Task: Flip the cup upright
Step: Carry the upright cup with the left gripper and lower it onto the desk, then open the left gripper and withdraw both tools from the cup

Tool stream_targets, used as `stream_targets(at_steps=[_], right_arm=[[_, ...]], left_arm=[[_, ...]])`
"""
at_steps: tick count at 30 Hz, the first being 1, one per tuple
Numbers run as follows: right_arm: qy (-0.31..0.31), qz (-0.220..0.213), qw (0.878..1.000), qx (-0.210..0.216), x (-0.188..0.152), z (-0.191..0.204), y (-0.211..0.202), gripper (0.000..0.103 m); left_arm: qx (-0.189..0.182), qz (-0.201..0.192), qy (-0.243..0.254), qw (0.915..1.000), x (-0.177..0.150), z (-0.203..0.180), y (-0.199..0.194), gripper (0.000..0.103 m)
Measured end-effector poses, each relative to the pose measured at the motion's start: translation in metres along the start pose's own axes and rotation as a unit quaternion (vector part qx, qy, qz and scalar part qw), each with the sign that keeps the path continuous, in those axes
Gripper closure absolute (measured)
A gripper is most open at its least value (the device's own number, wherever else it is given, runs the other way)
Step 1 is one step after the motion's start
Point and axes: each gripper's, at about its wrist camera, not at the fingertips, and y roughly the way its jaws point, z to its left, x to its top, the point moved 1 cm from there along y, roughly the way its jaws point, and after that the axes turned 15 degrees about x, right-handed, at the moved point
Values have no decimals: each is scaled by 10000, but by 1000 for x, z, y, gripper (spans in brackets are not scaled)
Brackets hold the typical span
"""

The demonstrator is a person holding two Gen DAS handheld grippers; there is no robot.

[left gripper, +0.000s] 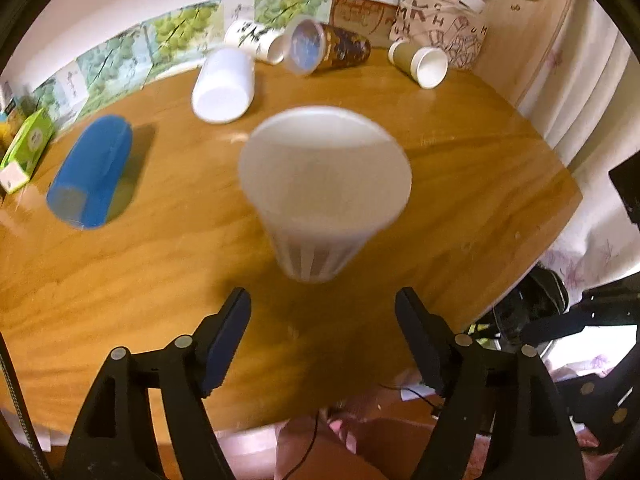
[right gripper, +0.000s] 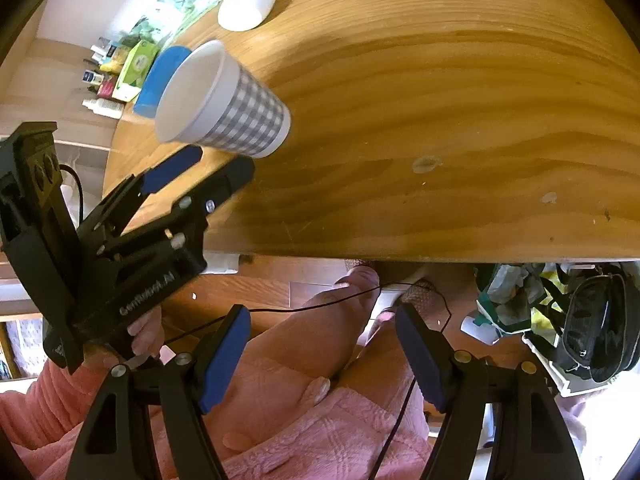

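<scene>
Grey-checked white paper cup [right gripper: 224,104] stands upright on wooden counter [right gripper: 440,120].
We see left claw [left gripper: 322,316] apart just behind it; right claw [right gripper: 322,334] apart, empty.

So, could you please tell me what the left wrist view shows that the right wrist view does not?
Only the left wrist view: a brown patterned cup with a clear lid and an olive paper cup, both lying at the table's far side.

Only the right wrist view: the open left gripper from outside, and the open right gripper over a pink robe.

Both: the grey checked paper cup, the blue plastic cup and the wooden table.
</scene>
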Motion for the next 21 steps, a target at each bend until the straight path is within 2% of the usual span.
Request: stream_targets(at_steps=[4,9,11,14,21], right_arm=[[-99,-115,9998,-101,-8,5,0,23],[-299,-398,9984,-265,-16,12,-2,22],[-371,-500,9977,-264,-19,15,-4,22],[-566,-701,9953,-346,-24,24,-9,21],[-994,-1237,9853,-634,-36,50,-35,21]], left_arm=[[231,267,-84,9993,-17,6,-4,20],[584,594,-299,9961,-40,20,-12,19],[775,602,-351,9946,-46,25,-19,19],[1305,608,-437,9886,-50,35,-35,19],[1484,470,-935,9834,-42,55,-80,19]])
